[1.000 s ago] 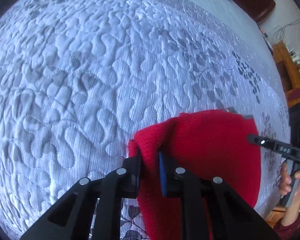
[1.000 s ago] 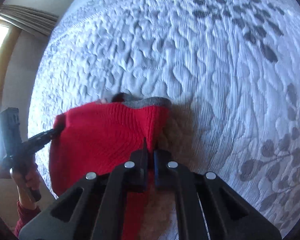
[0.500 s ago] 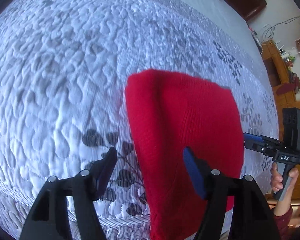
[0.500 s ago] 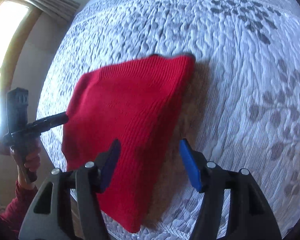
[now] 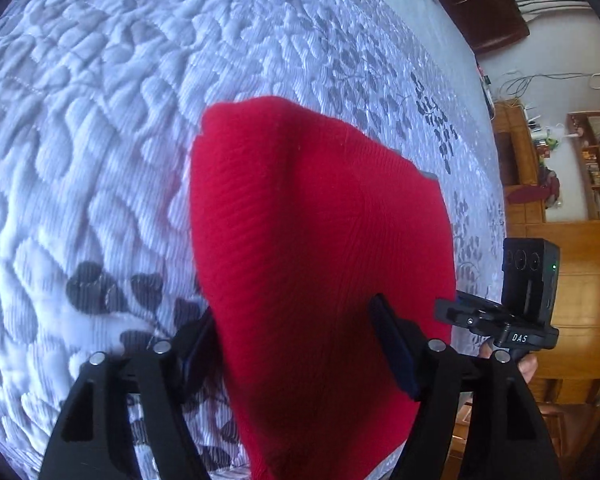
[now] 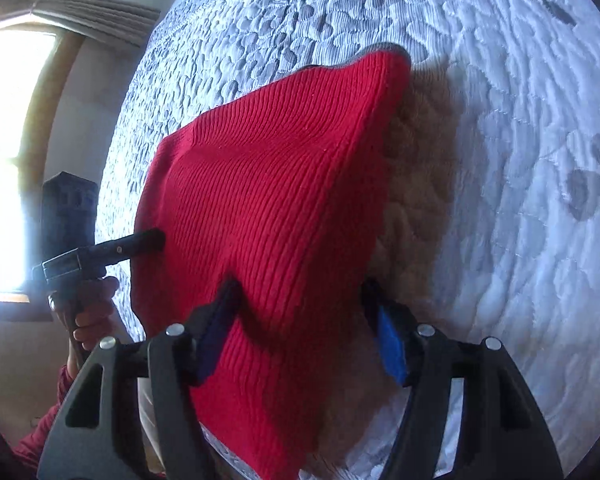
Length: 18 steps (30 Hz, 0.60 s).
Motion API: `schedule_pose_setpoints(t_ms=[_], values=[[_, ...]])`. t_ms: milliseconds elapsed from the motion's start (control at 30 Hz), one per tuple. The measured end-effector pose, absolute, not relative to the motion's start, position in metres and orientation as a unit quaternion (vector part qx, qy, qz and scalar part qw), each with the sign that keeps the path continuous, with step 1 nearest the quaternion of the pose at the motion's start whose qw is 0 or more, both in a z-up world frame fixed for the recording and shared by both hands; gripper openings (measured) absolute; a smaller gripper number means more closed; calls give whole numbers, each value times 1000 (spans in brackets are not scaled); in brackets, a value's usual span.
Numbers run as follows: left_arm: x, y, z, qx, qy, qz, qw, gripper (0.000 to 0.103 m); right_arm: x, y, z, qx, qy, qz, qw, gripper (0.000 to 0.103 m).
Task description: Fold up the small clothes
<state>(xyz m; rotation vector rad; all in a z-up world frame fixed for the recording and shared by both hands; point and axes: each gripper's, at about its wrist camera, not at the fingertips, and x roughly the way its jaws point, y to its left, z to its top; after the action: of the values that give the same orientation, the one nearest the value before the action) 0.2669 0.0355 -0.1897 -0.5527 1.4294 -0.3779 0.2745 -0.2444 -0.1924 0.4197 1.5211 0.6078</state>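
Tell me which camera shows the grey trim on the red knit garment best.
The right wrist view. There the grey trim runs along the far edge of the red knit garment against the quilt. The left wrist view shows only a small grey sliver at the garment's right edge.

Quilted white-grey bedspread, bright window, wooden shelves, wooden headboard

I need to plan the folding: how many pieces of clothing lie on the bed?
1: a red knitted garment on the quilted bedspread, near its edge. A grey edge peeks from under it, so something more may be hidden.
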Motion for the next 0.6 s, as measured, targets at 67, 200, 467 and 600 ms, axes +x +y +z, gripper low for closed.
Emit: schedule_pose_setpoints(t_ms=[67,200,467,600], values=[[267,30,-188,-243,641,-172,707,40,274,-243,-193,193,670,269,664,54],[260,23,-177,-245,635,-149,717,30,264,-250,-174,184,655,267,682,35],[235,-53,-119,-187,621,-171,741,29,237,-299,-127,164,647,251,701,31],[224,-114,-101,-169,616,-204,742,29,223,-360,-96,159,640,232,715,31]])
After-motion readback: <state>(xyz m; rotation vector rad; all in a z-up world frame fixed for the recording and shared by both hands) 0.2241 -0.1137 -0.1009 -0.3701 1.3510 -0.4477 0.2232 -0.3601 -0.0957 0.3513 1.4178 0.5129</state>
